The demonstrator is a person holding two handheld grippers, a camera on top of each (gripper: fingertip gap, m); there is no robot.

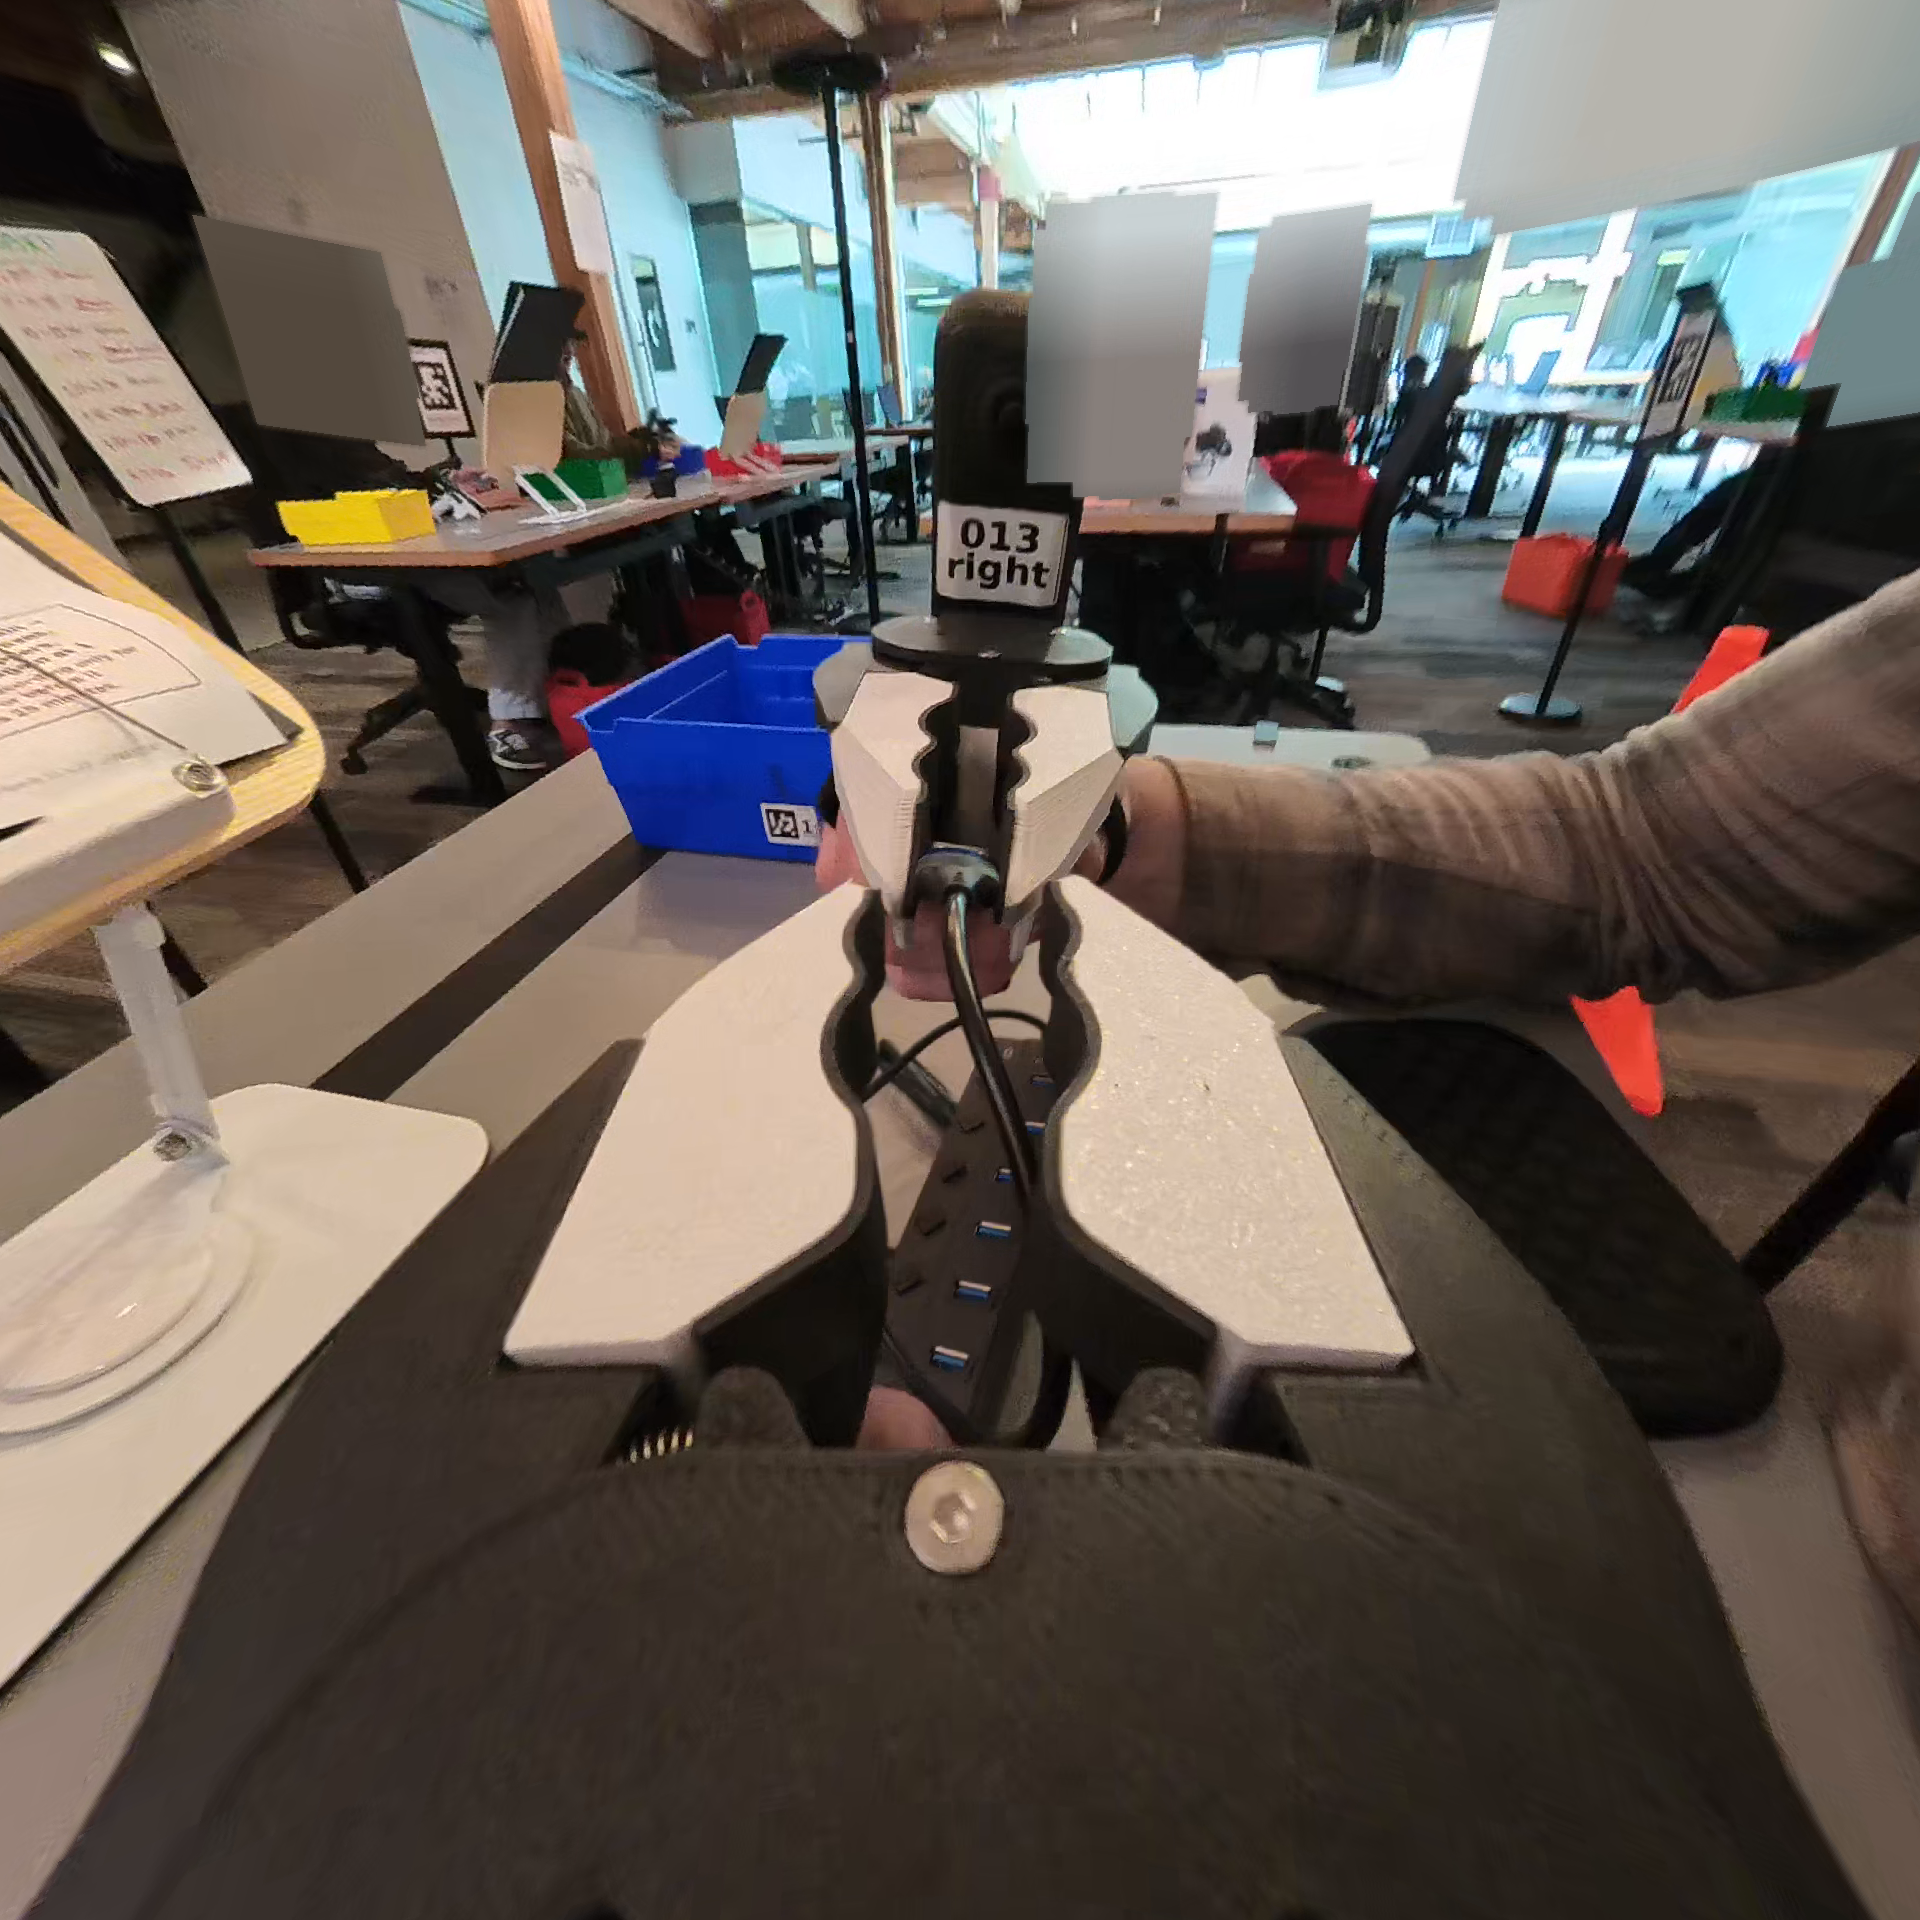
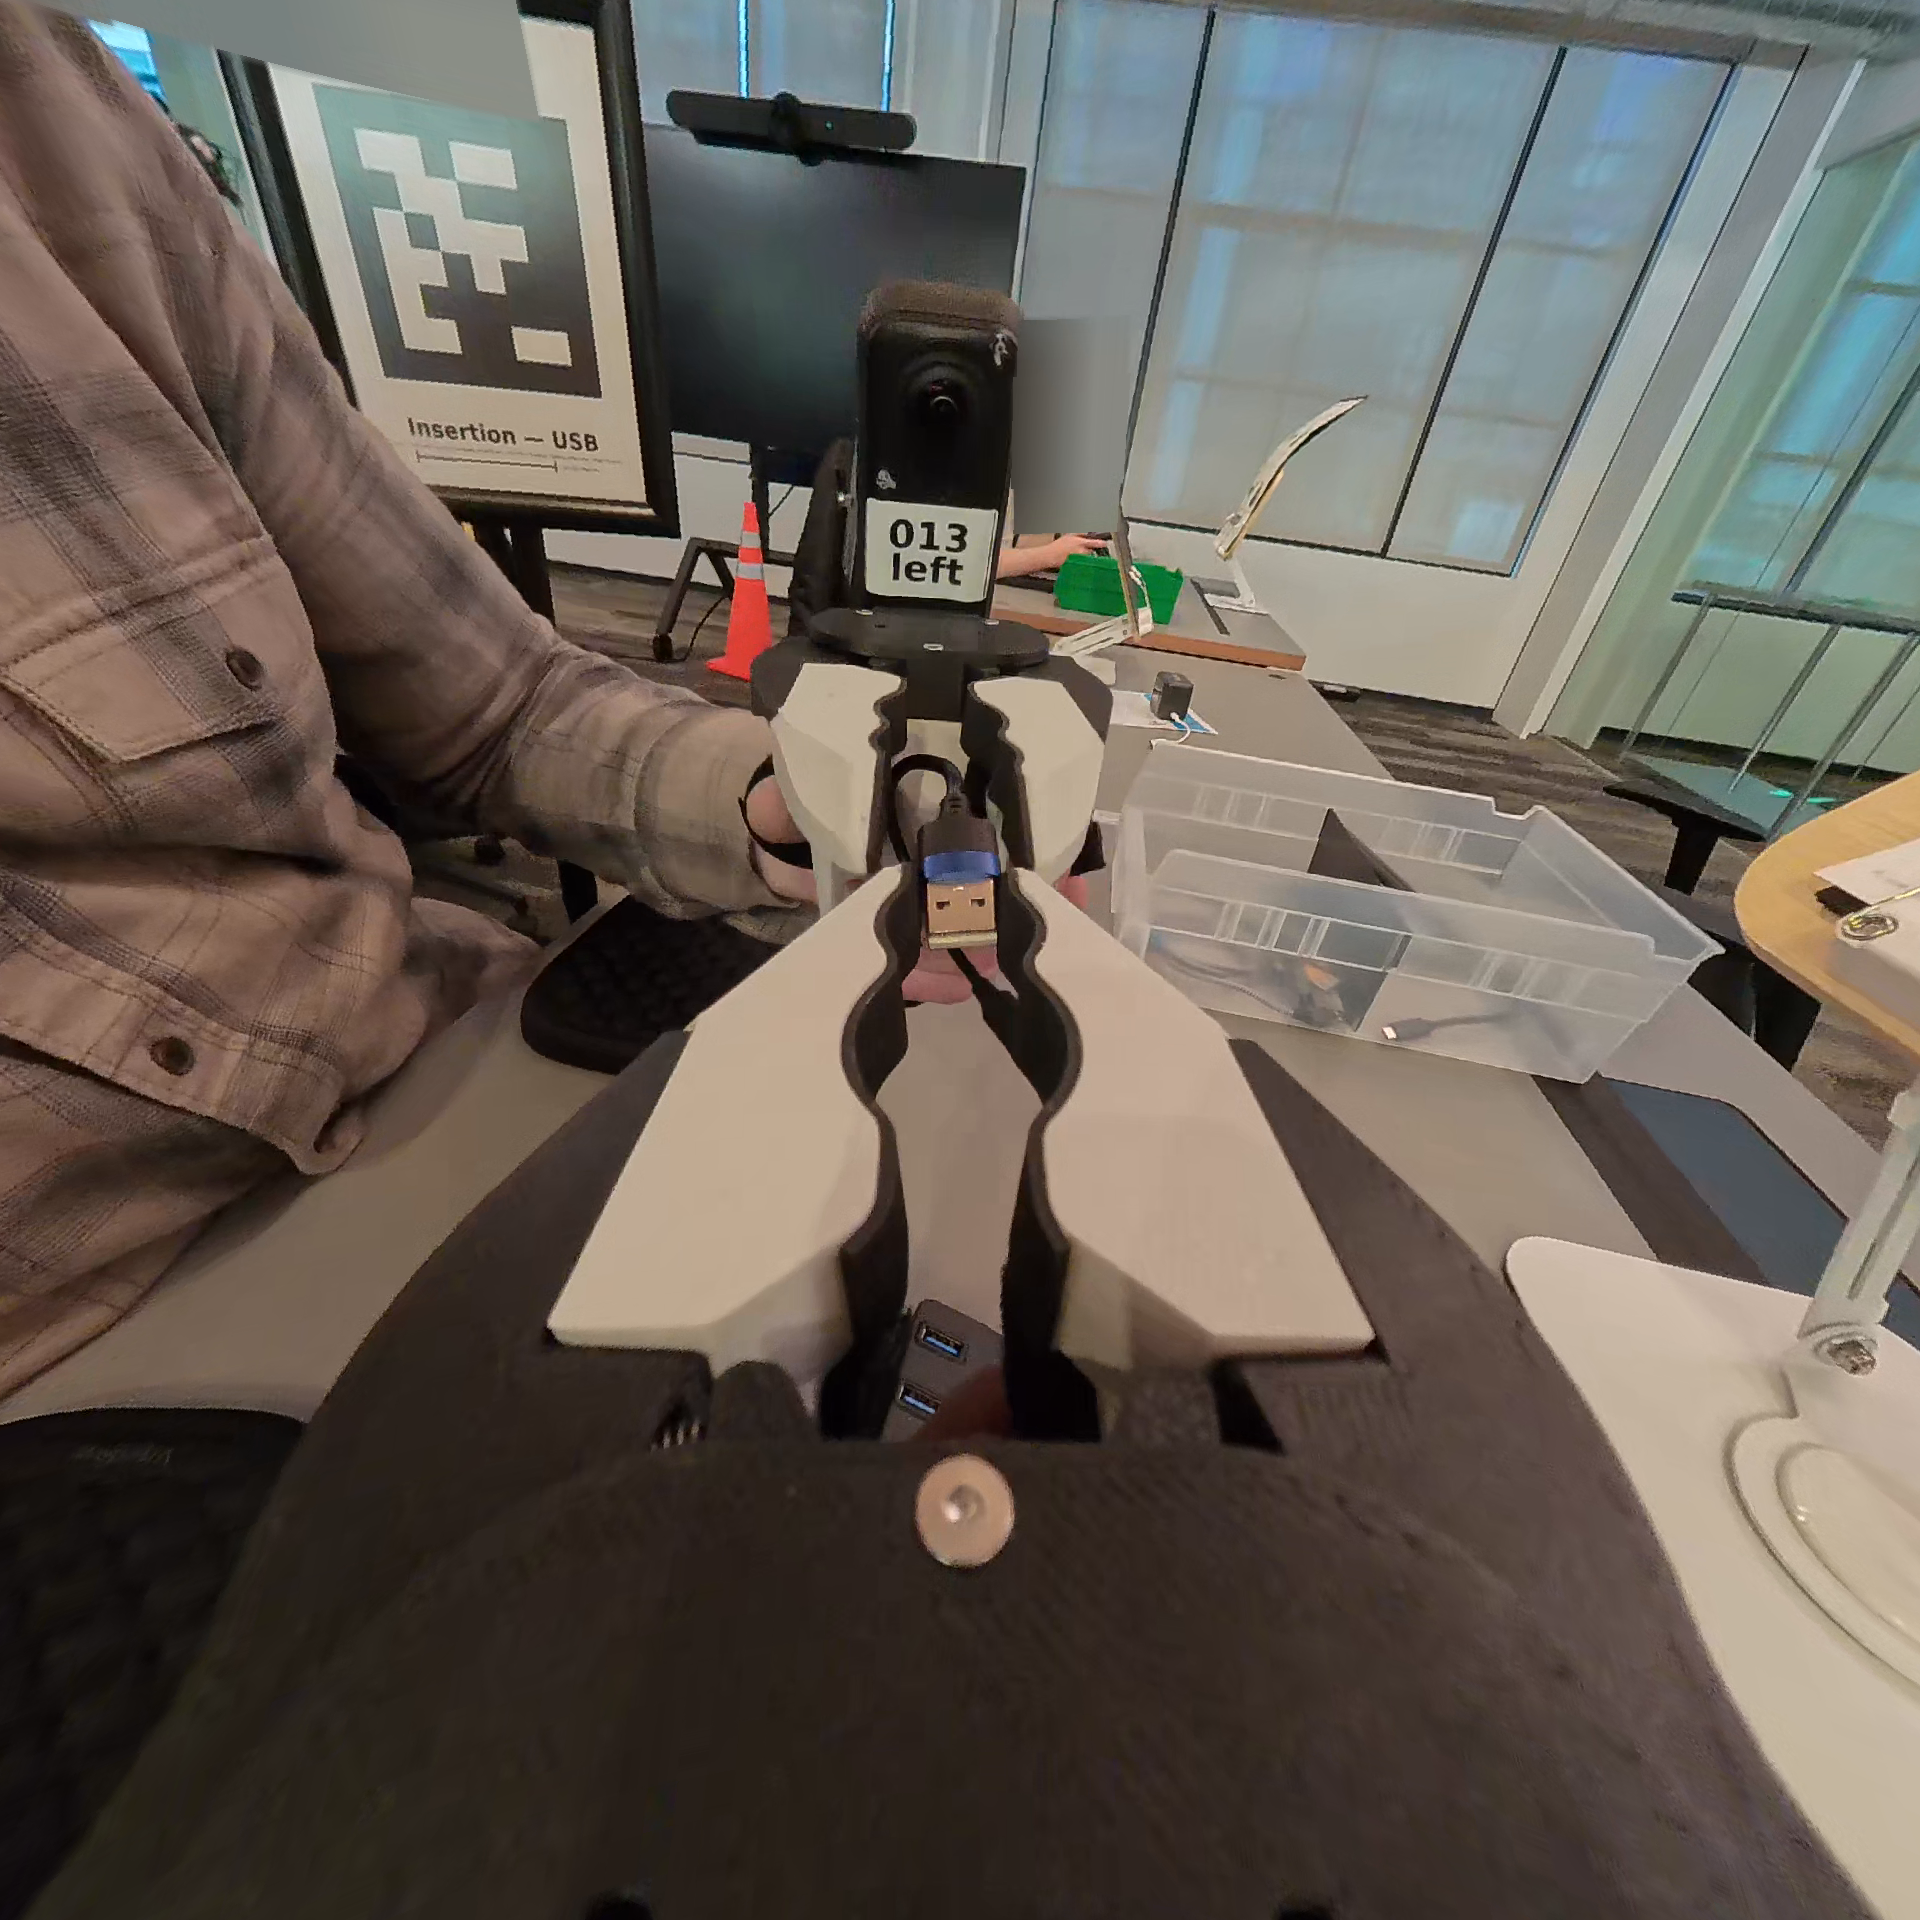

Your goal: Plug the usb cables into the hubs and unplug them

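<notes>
Left wrist view shows one long black USB hub (image 1: pixel 982 1236) with a row of blue ports, five countable, lying on the grey bench (image 1: pixel 644 935) beneath the left tongs (image 1: pixel 961 935), whose white fingers stand slightly apart and empty. Facing them, the right tongs (image 1: pixel 956 894) clamp one black USB cable (image 1: pixel 992 1049) by its blue-banded plug (image 2: pixel 961 899), raised above the hub. One blue bin (image 1: pixel 717 758) and one clear plastic bin (image 2: pixel 1392 914) sit at the bench edges, well apart.
</notes>
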